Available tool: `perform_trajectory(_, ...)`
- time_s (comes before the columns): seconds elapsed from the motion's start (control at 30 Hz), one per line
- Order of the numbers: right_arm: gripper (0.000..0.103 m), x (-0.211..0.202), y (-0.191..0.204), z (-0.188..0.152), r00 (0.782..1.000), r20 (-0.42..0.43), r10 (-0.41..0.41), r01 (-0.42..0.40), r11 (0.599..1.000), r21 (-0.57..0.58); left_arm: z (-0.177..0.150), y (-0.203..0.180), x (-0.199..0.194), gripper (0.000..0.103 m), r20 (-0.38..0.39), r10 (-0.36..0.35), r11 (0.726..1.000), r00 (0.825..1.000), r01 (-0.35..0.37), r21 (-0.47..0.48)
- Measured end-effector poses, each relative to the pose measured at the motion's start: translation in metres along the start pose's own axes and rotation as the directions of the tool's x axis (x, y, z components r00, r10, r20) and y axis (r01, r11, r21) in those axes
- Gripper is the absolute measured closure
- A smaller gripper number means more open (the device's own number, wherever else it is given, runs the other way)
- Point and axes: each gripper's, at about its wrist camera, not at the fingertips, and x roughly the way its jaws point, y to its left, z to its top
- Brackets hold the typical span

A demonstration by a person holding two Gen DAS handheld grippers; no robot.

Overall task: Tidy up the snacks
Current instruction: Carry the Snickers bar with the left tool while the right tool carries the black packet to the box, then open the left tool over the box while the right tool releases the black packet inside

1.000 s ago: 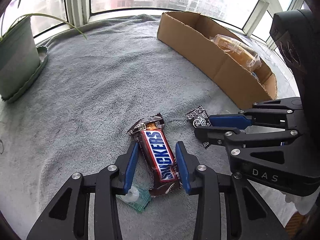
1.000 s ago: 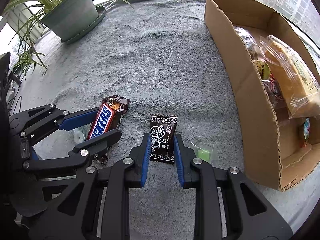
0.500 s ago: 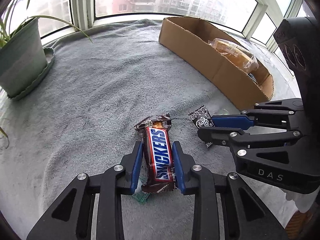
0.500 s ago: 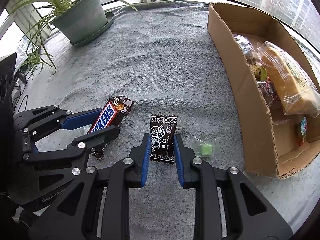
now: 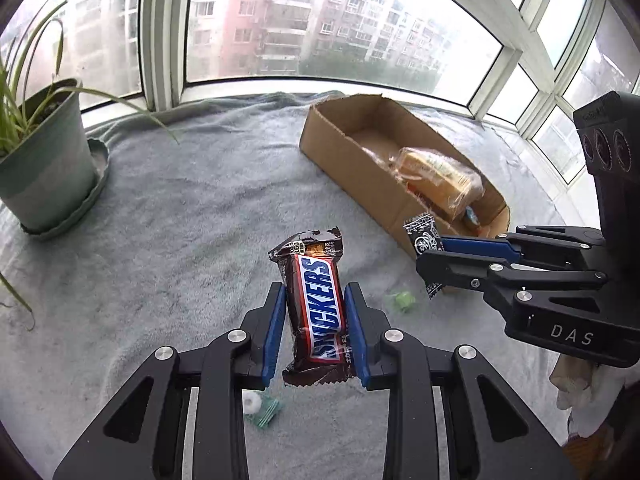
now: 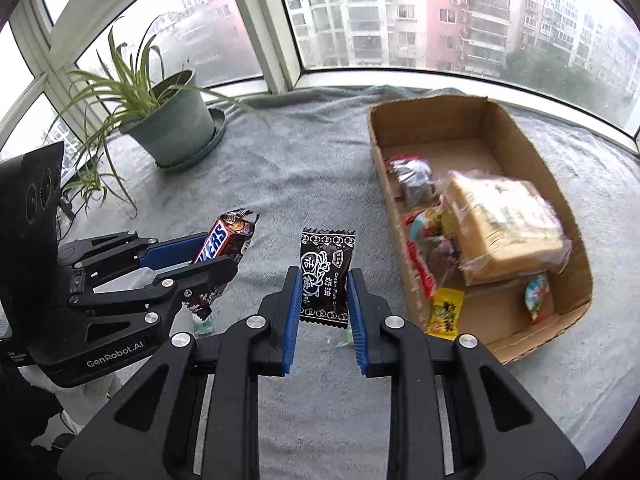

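Note:
My left gripper (image 5: 316, 320) is shut on a Snickers bar (image 5: 318, 304) and holds it above the grey blanket; it also shows in the right wrist view (image 6: 218, 246). My right gripper (image 6: 324, 300) is shut on a black plum candy packet (image 6: 324, 276), also lifted; the packet shows in the left wrist view (image 5: 422, 236). The open cardboard box (image 6: 400, 128) lies to the right and holds a wrapped bread loaf (image 6: 504, 216) and several small snacks. A green candy (image 5: 402, 300) and a white mint in a teal wrapper (image 5: 260, 404) lie on the blanket below.
A potted spider plant (image 6: 172, 128) stands at the far left on its saucer. The grey blanket (image 6: 300, 160) covers the whole sill. Window frames run close behind the box and plant.
Both grippers have lifted off the blanket with their snacks. The left gripper closed on the Snickers bar a second ago. The view now looks higher over the box.

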Motion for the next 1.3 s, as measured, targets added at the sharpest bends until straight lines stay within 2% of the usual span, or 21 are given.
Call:
perform_trajectory(0.37, 0.079, -0.034, -0.059, 0.049, 0.99, 0.121, -0.076, 0.07, 0.996, 0.052, 0.058, -0.033, 0.003, 0.075, 0.087, -0.022, 0.999, 0.996, 0.019, 0.037)
perform_trajectory(0.6, 0.079, -0.029, -0.086, 0.074, 0.982, 0.148, -0.119, 0.112, 0.992, 0.059, 0.089, -0.056, 0.018, 0.075, 0.122, -0.016, 0.998, 0.992, 0.008, 0.067)
perform_trajectory(0.87, 0.079, -0.006, -0.11, 0.067, 0.985, 0.123, -0.118, 0.11, 0.991, 0.074, 0.108, -0.075, 0.039, 0.075, 0.136, -0.01, 0.996, 0.991, -0.002, 0.087)
perform_trajectory(1.3, 0.079, 0.013, -0.147, 0.052, 0.986, 0.077, -0.151, 0.14, 0.982, 0.13, 0.116, -0.093, 0.085, 0.075, 0.089, 0.005, 0.993, 0.996, -0.015, 0.115)
